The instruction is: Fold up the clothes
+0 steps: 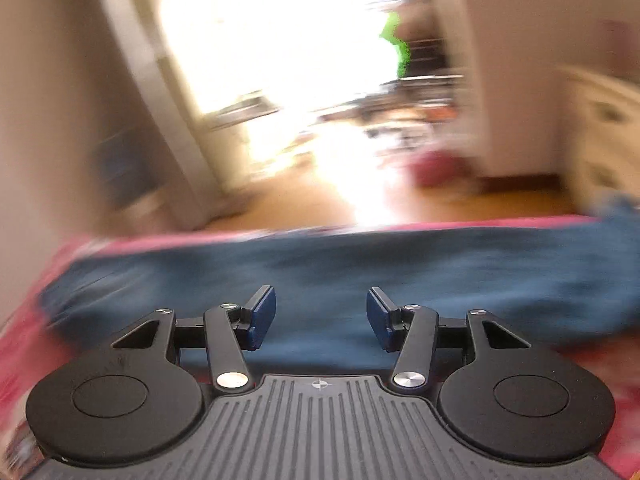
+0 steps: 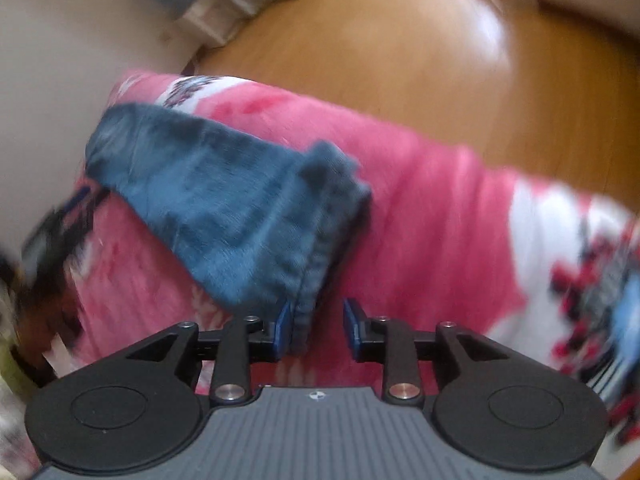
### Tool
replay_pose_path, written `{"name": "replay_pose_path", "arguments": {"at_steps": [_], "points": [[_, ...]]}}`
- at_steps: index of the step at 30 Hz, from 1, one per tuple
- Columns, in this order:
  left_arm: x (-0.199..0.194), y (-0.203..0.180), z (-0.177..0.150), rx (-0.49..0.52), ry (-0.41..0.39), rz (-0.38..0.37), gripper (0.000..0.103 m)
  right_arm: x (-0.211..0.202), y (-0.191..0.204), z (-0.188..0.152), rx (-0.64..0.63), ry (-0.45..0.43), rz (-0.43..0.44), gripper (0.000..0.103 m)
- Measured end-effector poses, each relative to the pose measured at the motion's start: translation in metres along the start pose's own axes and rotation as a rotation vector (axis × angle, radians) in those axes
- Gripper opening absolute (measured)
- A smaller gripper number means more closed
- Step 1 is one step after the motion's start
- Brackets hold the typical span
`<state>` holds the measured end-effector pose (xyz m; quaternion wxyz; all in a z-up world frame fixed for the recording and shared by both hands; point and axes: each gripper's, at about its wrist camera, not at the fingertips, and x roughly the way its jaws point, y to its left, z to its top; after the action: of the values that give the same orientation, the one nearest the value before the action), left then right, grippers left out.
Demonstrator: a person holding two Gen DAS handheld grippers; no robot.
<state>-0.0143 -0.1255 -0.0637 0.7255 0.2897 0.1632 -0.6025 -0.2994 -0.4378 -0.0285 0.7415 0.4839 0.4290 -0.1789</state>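
Note:
A blue fleece garment [image 2: 224, 208] lies folded on a pink patterned blanket [image 2: 432, 216]. In the right wrist view its ribbed edge hangs down between the fingers of my right gripper [image 2: 316, 328], which stands open; the cloth touches the left pad and is clear of the right one. In the left wrist view the same blue garment [image 1: 360, 272] stretches across the blanket [image 1: 36, 328] in front of my left gripper [image 1: 321, 316]. That gripper is open, just above the cloth, with nothing between its pads. Both views are blurred by motion.
Beyond the blanket's far edge is a wooden floor [image 2: 420, 48]. A bright doorway [image 1: 280, 60] and a white drawer unit [image 1: 600, 136] show in the left wrist view. A dark blurred object [image 2: 44, 248] lies at the left of the right wrist view.

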Motion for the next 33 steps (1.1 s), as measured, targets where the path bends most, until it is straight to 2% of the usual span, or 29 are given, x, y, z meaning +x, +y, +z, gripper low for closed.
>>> {"name": "replay_pose_path", "arguments": {"at_steps": [4,8,17,23,25,27,33], "points": [[-0.016,-0.07,0.008,0.141,-0.023,-0.291,0.051,0.006,-0.011,-0.006,0.092,0.008,0.093,0.031],[-0.016,-0.117,0.005,0.291,-0.059,-0.384,0.051,0.001,-0.008,-0.004,0.108,-0.014,0.19,0.031],[-0.005,-0.145,0.009,0.362,-0.091,-0.411,0.053,0.002,0.012,0.014,0.11,-0.019,0.367,0.028],[0.0,-0.155,0.014,0.397,-0.124,-0.338,0.054,0.011,0.01,0.027,0.23,-0.008,0.483,0.029],[0.002,-0.157,0.015,0.404,-0.127,-0.308,0.051,0.012,0.008,0.029,0.271,-0.006,0.514,0.029],[0.004,-0.155,0.017,0.385,-0.123,-0.301,0.037,0.01,0.008,0.029,0.274,-0.008,0.524,0.029],[0.006,-0.143,0.022,0.323,-0.118,-0.276,0.021,-0.014,0.002,0.026,0.219,-0.033,0.458,0.033]]}}
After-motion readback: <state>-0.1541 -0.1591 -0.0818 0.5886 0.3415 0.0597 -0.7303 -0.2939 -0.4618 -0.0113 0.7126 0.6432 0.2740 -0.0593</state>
